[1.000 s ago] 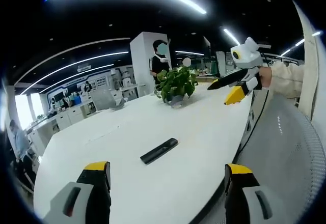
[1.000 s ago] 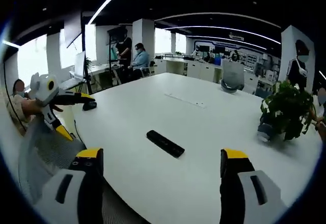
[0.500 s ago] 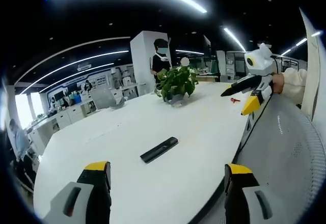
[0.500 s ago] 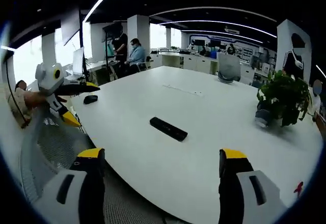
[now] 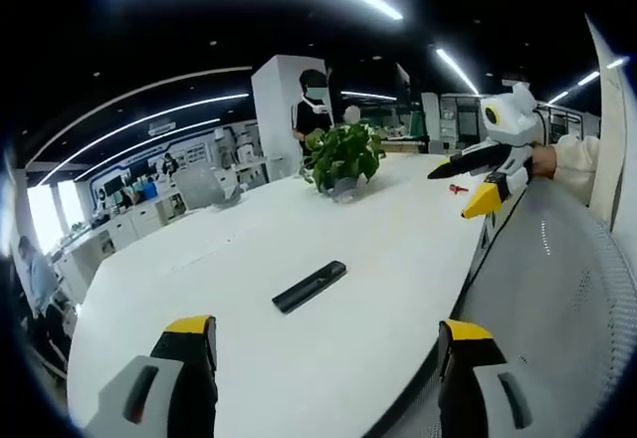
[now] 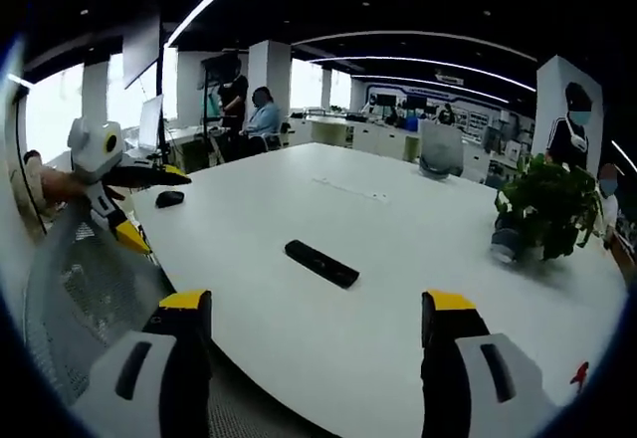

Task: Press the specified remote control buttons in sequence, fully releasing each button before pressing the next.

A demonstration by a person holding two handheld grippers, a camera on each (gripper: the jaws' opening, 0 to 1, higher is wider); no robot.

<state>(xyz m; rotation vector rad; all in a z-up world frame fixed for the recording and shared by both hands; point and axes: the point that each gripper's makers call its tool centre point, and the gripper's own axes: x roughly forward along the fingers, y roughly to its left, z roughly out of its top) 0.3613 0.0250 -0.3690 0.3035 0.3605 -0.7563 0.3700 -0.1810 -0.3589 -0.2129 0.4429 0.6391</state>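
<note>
Left gripper [image 5: 323, 353] held open above the near edge of the white table [image 5: 398, 259], jaws wide apart with nothing between them. Right gripper [image 6: 314, 333] likewise open and empty, jaws spread over the table's near rim. In the left gripper view, right gripper seen off to the right beyond the table edge, held in a hand [image 5: 542, 159] with a pale sleeve; slightly lower and nearer the table than half a second ago.

Black remote control [image 5: 310, 286] lying flat on the bare tabletop, well apart from both grippers, roughly mid-table. Long axis running diagonally in the left gripper view, far end up to the right toward the plant; in the right gripper view [image 6: 320, 263] slanting from upper left to lower right. Button face too small to read, so which end is the front cannot be told. Unmoved on the table since the earlier frames.

Potted plant [image 5: 342, 157] standing upright farther along the table: green leaves filling a small pale pot [image 5: 344, 188]. Small dark mouse-like object [image 6: 169, 198], possibly a computer mouse, near the table's left edge in the right gripper view. Small red item [image 5: 457, 188] on the table near the far right edge. Mesh chair back [image 6: 80, 299] just beside the table.
</note>
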